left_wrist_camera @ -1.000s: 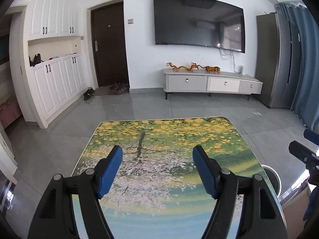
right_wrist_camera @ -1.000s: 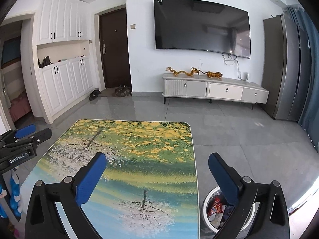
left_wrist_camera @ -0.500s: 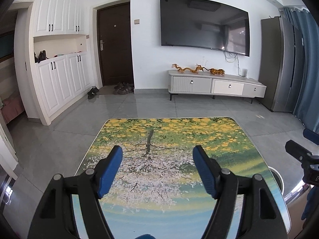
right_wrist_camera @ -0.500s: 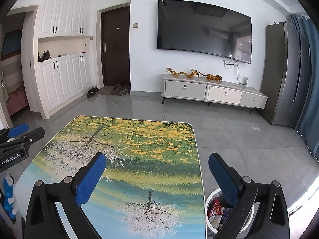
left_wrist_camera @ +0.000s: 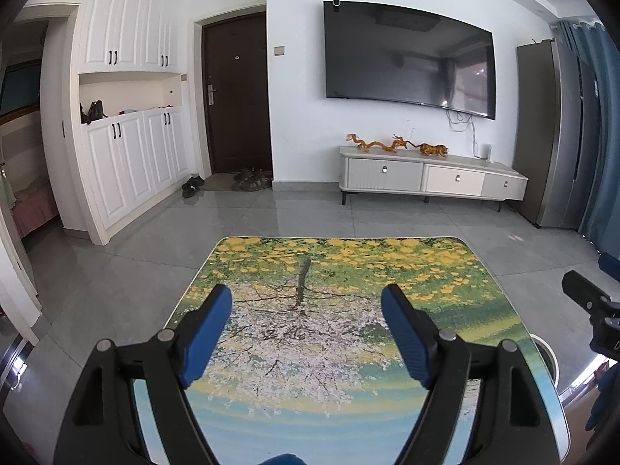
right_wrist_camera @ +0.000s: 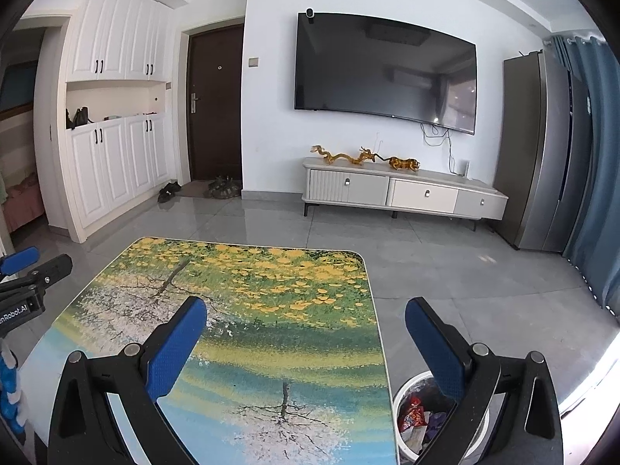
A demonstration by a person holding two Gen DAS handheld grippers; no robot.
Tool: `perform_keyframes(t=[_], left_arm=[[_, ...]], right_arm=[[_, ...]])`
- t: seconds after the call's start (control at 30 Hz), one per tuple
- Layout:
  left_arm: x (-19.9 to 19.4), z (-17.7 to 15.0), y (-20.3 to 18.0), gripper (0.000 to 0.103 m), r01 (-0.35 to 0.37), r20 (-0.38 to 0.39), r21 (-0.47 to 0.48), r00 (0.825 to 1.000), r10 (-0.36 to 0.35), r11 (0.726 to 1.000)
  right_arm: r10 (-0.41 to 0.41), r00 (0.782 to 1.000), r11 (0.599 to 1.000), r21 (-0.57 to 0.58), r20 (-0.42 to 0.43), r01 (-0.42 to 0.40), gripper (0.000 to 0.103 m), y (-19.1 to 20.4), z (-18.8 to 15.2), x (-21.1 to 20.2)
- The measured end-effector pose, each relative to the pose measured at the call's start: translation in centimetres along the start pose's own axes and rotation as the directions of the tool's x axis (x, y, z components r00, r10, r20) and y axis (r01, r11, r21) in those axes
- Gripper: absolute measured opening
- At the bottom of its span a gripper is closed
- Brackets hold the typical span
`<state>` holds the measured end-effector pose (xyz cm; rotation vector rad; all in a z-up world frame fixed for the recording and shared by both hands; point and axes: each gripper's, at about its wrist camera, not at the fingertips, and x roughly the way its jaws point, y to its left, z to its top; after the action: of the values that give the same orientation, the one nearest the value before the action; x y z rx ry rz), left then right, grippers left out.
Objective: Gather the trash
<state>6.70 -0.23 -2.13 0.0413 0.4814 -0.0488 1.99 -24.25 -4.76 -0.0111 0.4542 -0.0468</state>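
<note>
A low table [left_wrist_camera: 348, 263] with a printed tree picture fills the near field; it also shows in the right wrist view [right_wrist_camera: 271, 271]. No loose trash shows on its top. A white bin [right_wrist_camera: 403, 395] holding wrappers stands on the floor at the table's right edge; its rim shows in the left wrist view [left_wrist_camera: 548, 352]. My left gripper [left_wrist_camera: 306, 302] is open and empty above the table. My right gripper [right_wrist_camera: 306, 317] is open and empty above the table's right side, one finger over the bin.
Grey tiled floor [left_wrist_camera: 271, 213] surrounds the table. A TV cabinet [right_wrist_camera: 403, 193] stands at the far wall, a grey fridge [right_wrist_camera: 542, 147] and blue curtain on the right, white cupboards [left_wrist_camera: 128, 155] on the left.
Both views have tilted up and shifted slightly; the table sits lower in the frames. Both grippers stay open and empty.
</note>
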Motion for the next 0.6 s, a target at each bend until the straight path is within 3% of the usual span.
perform_keyframes(t=[0.6], left_arm=[[0.35,-0.83,0.25,0.079,-0.03,0.0,-0.008,1.0,0.03,1.0]], right_arm=[[-0.008,1.0,1.0,-0.004,0.001,0.008,0.103,0.26,-0.68,0.63]])
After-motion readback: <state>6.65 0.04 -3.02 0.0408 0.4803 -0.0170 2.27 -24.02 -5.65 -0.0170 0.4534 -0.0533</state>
